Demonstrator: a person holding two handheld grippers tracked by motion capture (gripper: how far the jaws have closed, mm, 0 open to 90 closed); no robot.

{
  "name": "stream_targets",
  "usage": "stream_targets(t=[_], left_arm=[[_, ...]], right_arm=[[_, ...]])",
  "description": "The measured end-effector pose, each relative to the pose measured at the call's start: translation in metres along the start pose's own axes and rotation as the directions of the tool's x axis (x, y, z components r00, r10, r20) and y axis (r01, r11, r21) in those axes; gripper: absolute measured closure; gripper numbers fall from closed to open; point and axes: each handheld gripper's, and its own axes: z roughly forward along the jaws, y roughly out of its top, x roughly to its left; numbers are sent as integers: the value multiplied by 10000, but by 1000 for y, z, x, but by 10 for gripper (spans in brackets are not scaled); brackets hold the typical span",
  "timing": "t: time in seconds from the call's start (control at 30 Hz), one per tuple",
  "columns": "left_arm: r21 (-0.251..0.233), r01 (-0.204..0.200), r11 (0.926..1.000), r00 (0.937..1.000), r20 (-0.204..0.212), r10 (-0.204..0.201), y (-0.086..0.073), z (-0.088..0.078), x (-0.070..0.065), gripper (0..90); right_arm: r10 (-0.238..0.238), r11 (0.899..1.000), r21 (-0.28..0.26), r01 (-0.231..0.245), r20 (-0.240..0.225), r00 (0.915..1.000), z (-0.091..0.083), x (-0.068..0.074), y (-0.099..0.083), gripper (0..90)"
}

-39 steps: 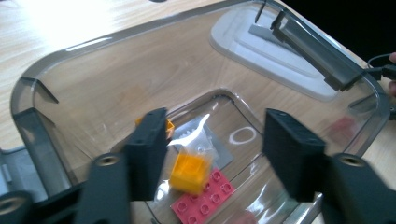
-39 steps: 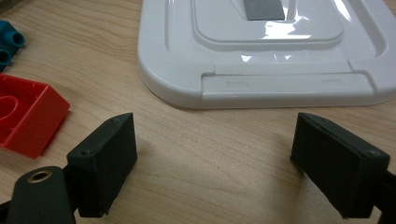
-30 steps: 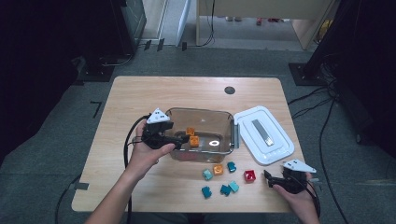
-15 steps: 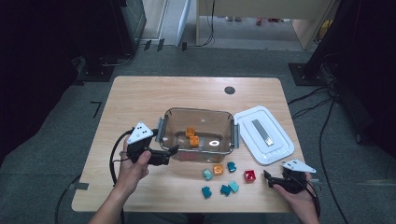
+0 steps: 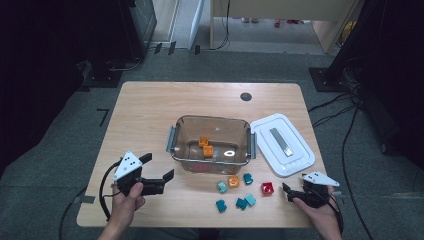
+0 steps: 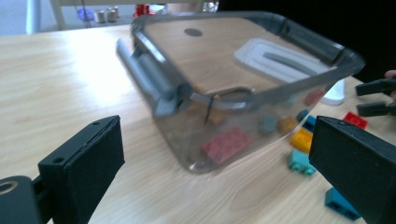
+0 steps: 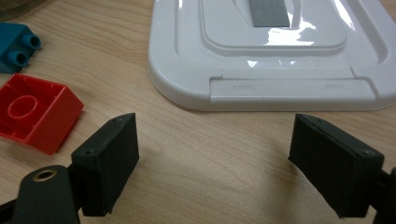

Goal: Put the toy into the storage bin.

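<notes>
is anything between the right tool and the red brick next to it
Nothing visible. The right tool is open, and only bare table separates it from the red brick; the white lid lies off to the far side.

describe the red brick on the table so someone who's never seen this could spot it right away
Start at the clear plastic bin in the middle of the wooden table, then look to the loose bricks scattered on the near side of it. The red brick is the rightmost of that cluster, just left of the right gripper and in front of the white lid. Its neighbours are teal or orange; it lies hollow side up.
</notes>
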Motion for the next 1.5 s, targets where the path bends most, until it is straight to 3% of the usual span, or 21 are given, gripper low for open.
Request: stream_targets(t=[0.27, 0.5, 0.7, 0.8, 0.9, 1.2, 1.5], left_arm=[[343, 410, 9986, 9968, -699, -385, -35, -8, 21, 31], [712, 210, 9972, 9942, -1064, -134, -57, -11, 29, 31], [1008, 283, 9945, 9891, -1466, -133, -71, -10, 36, 31], [1178, 317, 9925, 9870, -1603, -125, -76, -9, 39, 31], [1462, 158, 9891, 9789, -2039, 145, -81, -8, 42, 31], [1697, 473, 9844, 9690, -2470, -40, -85, -10, 51, 31], [2358, 368, 9711, 9583, -2839, 326, -89, -5, 50, 31]], right_arm=[[7, 9996, -277, -7, -5, 10000, -5, 4, 3, 198], [-86, 9992, -402, 81, -113, 9999, -8, 10, 5, 214], [-143, 9978, -650, 121, -330, 9994, -10, 17, 8, 254], [-225, 9968, -772, 183, -542, 9983, -12, 23, 9, 272], [-281, 9961, -856, 215, -772, 9966, -13, 29, 10, 289], [-487, 9946, -976, 356, -1346, 9897, -14, 44, 11, 312], [-735, 9947, -837, 601, -1683, 9830, -10, 61, 10, 322]])
